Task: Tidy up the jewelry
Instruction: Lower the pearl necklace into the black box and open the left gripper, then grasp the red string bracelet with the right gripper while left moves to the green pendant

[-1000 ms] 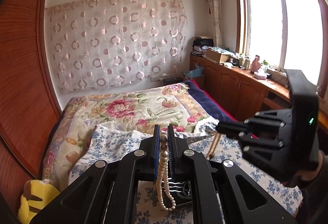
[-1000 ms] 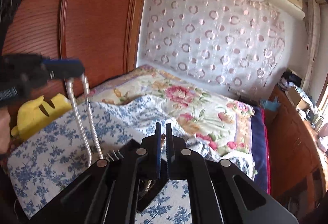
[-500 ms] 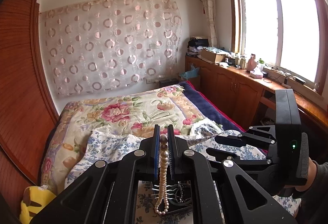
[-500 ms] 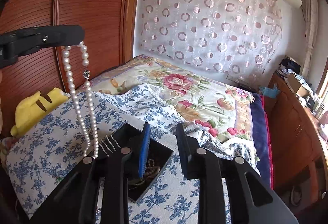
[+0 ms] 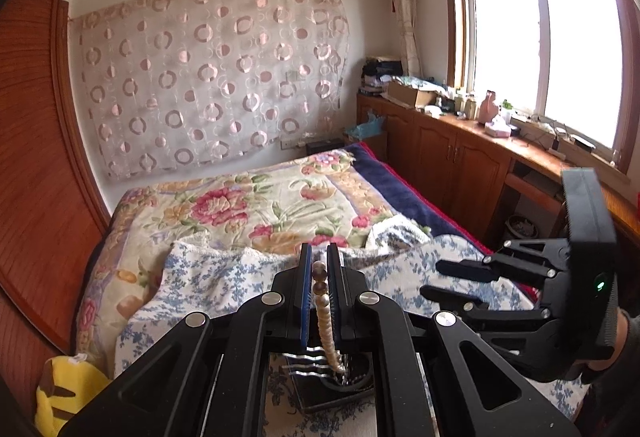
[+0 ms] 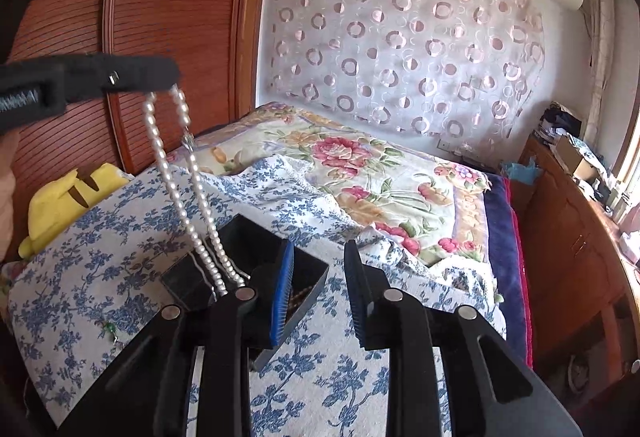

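My left gripper [image 5: 319, 269] is shut on a white pearl necklace [image 5: 326, 317]. The strand hangs from the pads down into a black jewelry box [image 5: 328, 385] on the blue-flowered cloth. In the right wrist view the left gripper [image 6: 168, 71] shows at upper left, and the pearl necklace [image 6: 180, 189] droops in a double strand into the black box [image 6: 248, 237]. My right gripper [image 6: 319, 293] stands open over the box's right side, nothing between its pads. A brown bead string lies inside the box. The right gripper [image 5: 430, 279] also shows at the right in the left wrist view.
The box rests on a blue-and-white flowered cloth [image 6: 120, 237] spread over a floral quilt [image 6: 360, 165] on a bed. A yellow plush toy [image 6: 60, 201] lies at the bed's left edge, by a wooden wardrobe. Wooden cabinets [image 5: 460, 165] run under the window.
My right gripper went from shut to open and sank toward the box. The pearl necklace in my left gripper came lower, its end now in the box.
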A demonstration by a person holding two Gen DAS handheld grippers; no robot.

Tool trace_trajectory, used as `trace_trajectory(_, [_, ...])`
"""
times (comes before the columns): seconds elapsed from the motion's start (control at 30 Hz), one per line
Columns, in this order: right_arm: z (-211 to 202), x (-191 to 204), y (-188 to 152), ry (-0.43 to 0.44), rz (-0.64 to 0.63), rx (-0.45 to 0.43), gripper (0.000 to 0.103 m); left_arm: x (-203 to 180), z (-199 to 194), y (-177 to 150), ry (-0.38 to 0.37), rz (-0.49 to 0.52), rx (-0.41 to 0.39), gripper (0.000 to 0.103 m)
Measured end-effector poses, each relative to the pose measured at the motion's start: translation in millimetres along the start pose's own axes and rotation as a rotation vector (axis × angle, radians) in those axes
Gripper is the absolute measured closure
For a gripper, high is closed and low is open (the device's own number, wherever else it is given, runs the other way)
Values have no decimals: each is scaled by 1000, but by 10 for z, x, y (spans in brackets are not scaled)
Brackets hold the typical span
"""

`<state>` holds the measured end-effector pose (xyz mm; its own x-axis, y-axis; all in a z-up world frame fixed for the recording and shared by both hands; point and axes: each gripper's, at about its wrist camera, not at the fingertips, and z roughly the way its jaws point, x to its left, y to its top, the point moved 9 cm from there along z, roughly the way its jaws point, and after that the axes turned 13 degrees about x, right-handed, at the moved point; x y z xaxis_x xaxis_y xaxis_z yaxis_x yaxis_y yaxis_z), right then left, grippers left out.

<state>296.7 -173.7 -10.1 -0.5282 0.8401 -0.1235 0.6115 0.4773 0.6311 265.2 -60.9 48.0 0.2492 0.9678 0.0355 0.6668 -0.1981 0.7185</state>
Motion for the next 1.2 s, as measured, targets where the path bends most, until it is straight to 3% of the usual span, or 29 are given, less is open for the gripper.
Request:
trace_trajectory(0.5, [114, 208, -502, 59, 13, 27, 75, 54, 221, -823, 13, 24, 86, 87])
trace_trajectory(0.9, [201, 622, -1021, 142, 13, 89, 75, 134, 266, -1653, 14, 15, 172, 79])
trace_trajectory(1.2, [383, 1153, -1340, 225, -46, 177, 75, 258, 338, -2144, 25, -10, 244, 71])
